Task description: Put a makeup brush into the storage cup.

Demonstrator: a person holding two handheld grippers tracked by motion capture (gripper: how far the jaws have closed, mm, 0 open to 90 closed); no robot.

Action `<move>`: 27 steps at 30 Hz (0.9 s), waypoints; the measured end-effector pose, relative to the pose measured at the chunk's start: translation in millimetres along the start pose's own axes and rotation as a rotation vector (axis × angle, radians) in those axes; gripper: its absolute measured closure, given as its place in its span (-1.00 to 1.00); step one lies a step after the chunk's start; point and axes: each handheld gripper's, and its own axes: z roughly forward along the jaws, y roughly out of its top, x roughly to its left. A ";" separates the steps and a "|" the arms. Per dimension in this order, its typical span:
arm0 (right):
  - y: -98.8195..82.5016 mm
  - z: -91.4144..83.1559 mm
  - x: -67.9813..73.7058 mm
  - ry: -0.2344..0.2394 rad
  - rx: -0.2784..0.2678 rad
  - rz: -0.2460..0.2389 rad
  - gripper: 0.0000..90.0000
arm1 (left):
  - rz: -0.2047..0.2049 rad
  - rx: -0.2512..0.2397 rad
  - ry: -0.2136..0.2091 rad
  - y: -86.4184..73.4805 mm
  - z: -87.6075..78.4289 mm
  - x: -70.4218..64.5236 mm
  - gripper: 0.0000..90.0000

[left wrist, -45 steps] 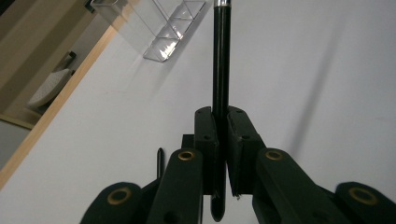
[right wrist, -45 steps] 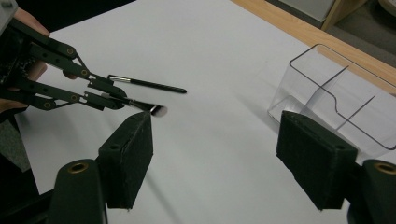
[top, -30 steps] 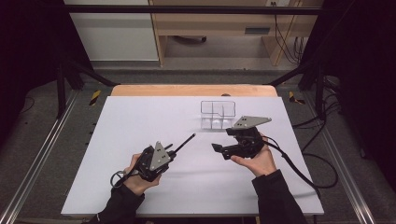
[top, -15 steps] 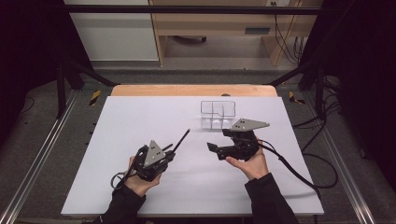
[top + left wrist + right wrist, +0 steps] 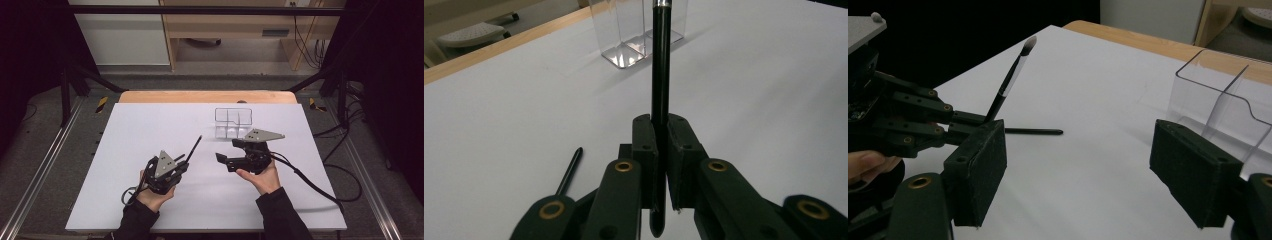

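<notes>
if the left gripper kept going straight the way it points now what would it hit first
Probably the clear plastic divided organiser. The left gripper, shut on a slim black makeup brush, points at it across the bare white table; the brush tip would likely arrive first, though depth is unclear.

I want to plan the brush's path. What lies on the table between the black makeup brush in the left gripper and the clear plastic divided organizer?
Nothing: in the left gripper view, only bare white tabletop separates the black makeup brush from the clear plastic divided organizer.

Black tools [image 5: 176, 170] with brass screws, grey plates, dark sleeves [image 5: 280, 217].
</notes>
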 end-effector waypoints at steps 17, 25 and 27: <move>-1.1 18.5 11.8 0.019 -0.095 0.067 -0.51 | -0.082 -0.036 -0.010 4.9 5.6 -4.5 0.85; -2.3 23.8 13.0 0.020 -0.136 0.119 -0.46 | -0.089 -0.042 -0.005 8.7 9.6 -9.3 0.85; -3.2 25.6 13.4 0.020 -0.141 0.126 -0.45 | -0.091 -0.044 -0.004 10.0 10.1 -10.7 0.85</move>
